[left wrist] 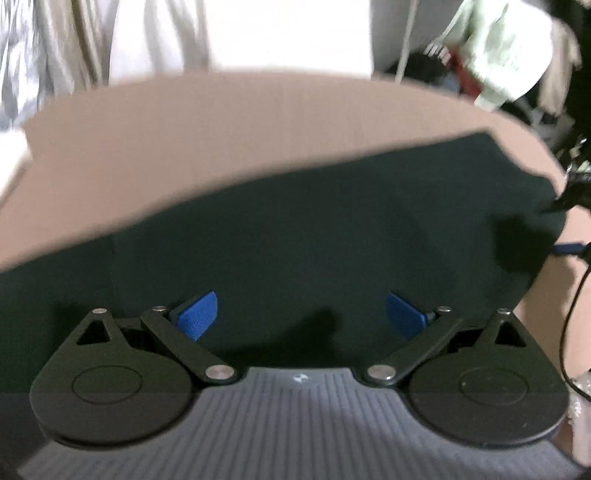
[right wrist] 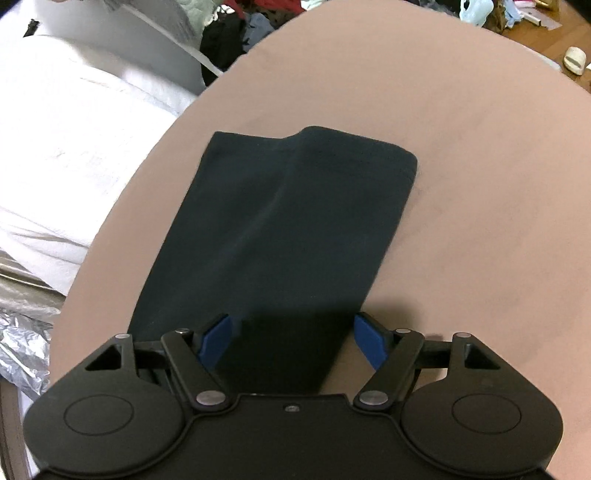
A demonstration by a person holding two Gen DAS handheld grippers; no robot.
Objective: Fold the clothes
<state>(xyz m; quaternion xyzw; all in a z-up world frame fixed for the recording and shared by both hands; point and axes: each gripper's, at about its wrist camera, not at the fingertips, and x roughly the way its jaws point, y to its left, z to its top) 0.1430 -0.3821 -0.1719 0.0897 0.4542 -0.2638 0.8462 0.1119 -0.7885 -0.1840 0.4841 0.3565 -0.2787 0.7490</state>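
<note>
A dark green garment [right wrist: 280, 229] lies folded into a long narrow strip on the round pinkish-brown table [right wrist: 461, 184]. In the right wrist view its far end is a rounded fold and its near end runs under my right gripper [right wrist: 293, 339], which is open with the blue pads on either side of the cloth. In the left wrist view the same garment [left wrist: 314, 229] fills the lower half, lying flat across the table [left wrist: 184, 140]. My left gripper [left wrist: 301, 314] is open just above it, holding nothing. The left view is blurred.
White bedding [right wrist: 66, 147] lies past the table's left edge, with silver foil [right wrist: 22, 343] below it. A heap of clothes [right wrist: 236, 33] sits beyond the far edge. A light green cloth [left wrist: 498, 55] hangs at the upper right of the left view, and a black cable [left wrist: 569, 314] runs down the right.
</note>
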